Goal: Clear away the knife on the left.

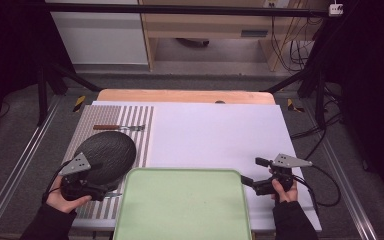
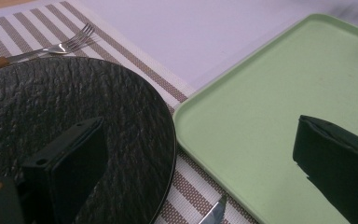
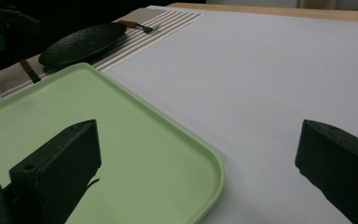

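Note:
A pale green tray point(image 1: 182, 210) lies at the near edge of the table, with nothing on it. To its left a black textured plate point(image 1: 105, 154) rests on a striped placemat point(image 1: 146, 131). My left gripper point(image 1: 104, 179) is open at the plate's near edge. In the left gripper view one jaw hangs over the plate point(image 2: 74, 102) and the other over the tray point(image 2: 270, 93). My right gripper point(image 1: 250, 170) is open at the tray's right corner. In the right gripper view its jaws straddle the tray's rim point(image 3: 216, 168), touching nothing.
A fork point(image 1: 120, 128) with a wooden handle lies on the placemat beyond the plate. A knife tip point(image 2: 214, 212) pokes out on the placemat between plate and tray. A white cover point(image 1: 215, 132) spreads over the table's middle and right. Cables trail on the floor to the right.

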